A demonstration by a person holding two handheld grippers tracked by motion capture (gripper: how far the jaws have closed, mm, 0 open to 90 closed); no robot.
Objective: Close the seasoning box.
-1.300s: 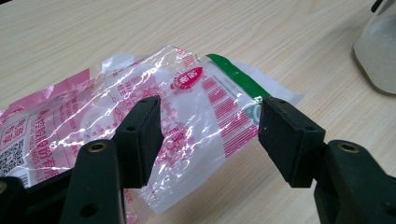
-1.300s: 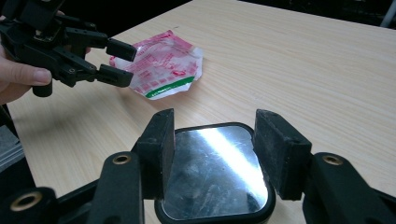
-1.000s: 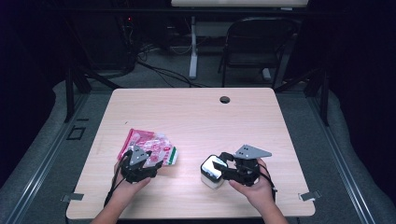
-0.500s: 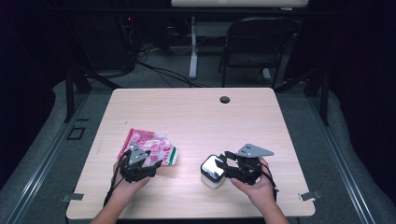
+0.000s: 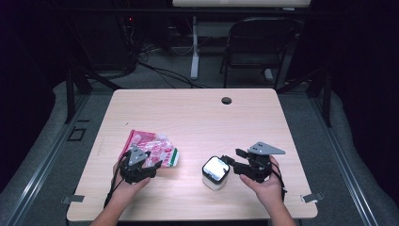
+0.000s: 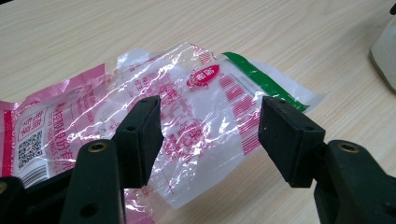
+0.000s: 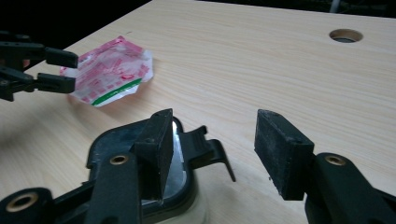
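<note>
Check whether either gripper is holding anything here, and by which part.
Nothing is held. The left gripper has open jaws over the plastic wrapper; the right gripper has open jaws beside the white container, above its black lid.

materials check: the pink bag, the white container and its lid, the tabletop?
Pink bag: thin clear plastic film, glossy; it crinkles and glints, with wood showing through. White container: looks like opaque plastic; its lid has a black plastic rim with latch around a shiny, possibly clear panel. Tabletop: light wood-grain surface, matte, likely laminate.
</note>
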